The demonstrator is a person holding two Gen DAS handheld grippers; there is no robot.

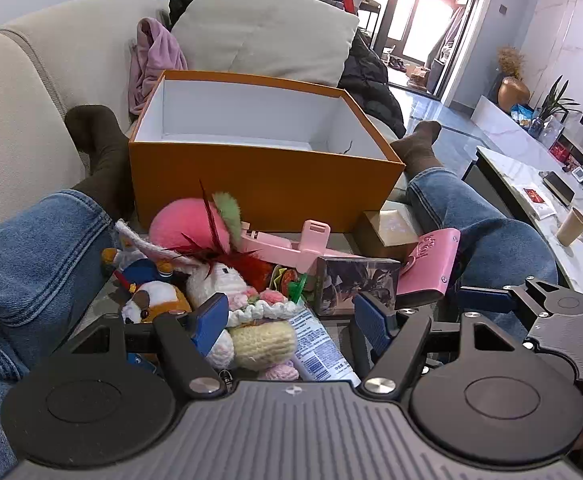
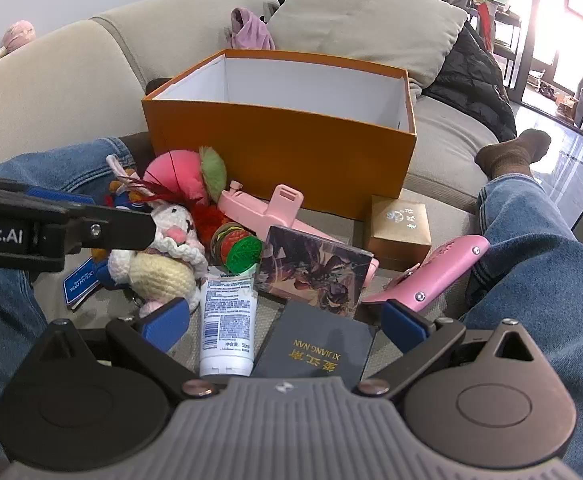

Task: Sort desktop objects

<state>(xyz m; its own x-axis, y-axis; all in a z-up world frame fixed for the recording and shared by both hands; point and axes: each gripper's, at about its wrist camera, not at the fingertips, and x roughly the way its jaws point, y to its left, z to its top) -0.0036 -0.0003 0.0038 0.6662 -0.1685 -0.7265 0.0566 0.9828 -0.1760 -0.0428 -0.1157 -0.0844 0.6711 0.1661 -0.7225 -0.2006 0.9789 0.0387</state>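
Sofa (image 2: 71,80): toys (image 2: 163,248) before orange box (image 2: 283,152).

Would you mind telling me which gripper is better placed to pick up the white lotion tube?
Right, probably. The white lotion tube lies directly between the open right gripper fingers. The left gripper, also open, sits over the crocheted plush doll.

My left wrist camera looks forward and slightly down along its fingers, close above the crocheted doll (image 1: 227,280). My right wrist camera sits just beside it, facing the same way over the dark booklet (image 2: 315,352). Both views share the orange box (image 1: 263,184) and sofa (image 1: 19,120).
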